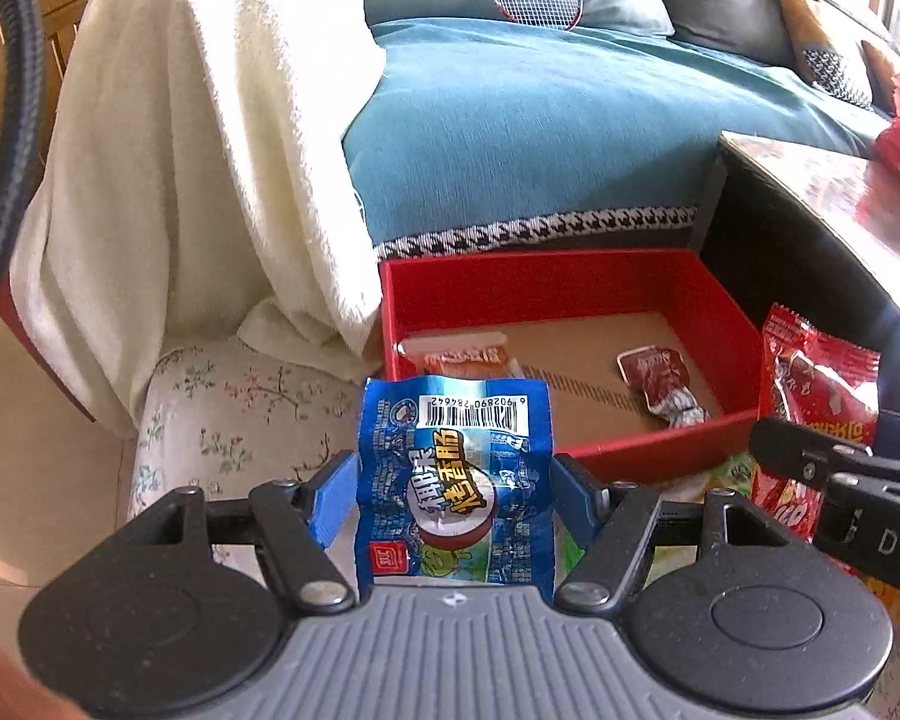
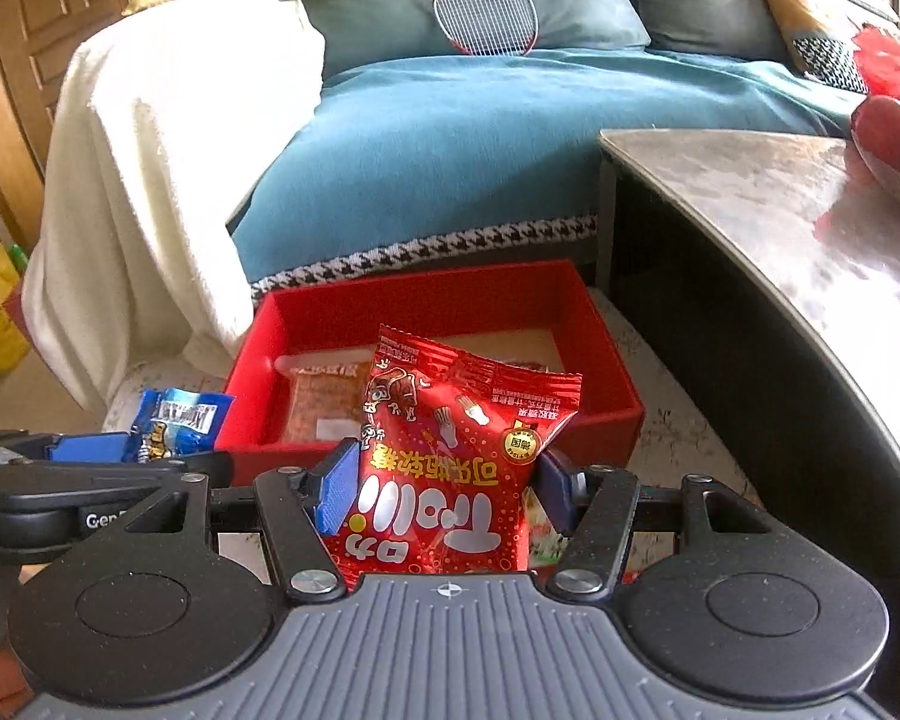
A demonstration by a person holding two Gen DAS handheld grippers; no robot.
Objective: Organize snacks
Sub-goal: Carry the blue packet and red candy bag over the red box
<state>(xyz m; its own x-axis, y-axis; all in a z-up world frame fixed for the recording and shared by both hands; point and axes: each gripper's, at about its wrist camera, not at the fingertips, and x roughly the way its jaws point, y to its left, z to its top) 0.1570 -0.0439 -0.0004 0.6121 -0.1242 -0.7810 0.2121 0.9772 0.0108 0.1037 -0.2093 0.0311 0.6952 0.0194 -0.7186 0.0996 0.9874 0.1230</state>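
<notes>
My left gripper (image 1: 455,489) is shut on a blue snack packet (image 1: 455,468), held upright just in front of a red box (image 1: 570,294). Inside the box lie an orange packet (image 1: 468,357) at the left and a small dark red packet (image 1: 660,381) at the right. My right gripper (image 2: 444,480) is shut on a red candy bag (image 2: 456,450), raised before the same red box (image 2: 426,306). The left wrist view shows the red bag (image 1: 810,396) at the right edge. The right wrist view shows the blue packet (image 2: 177,423) at the left, in the left gripper's blue pads.
A white blanket (image 1: 180,150) drapes over a chair arm left of the box. A blue-covered sofa (image 1: 540,120) with a badminton racket (image 2: 486,12) stands behind. A stone-topped table (image 2: 780,210) rises at the right. More packets (image 1: 732,471) lie on the floral surface below the grippers.
</notes>
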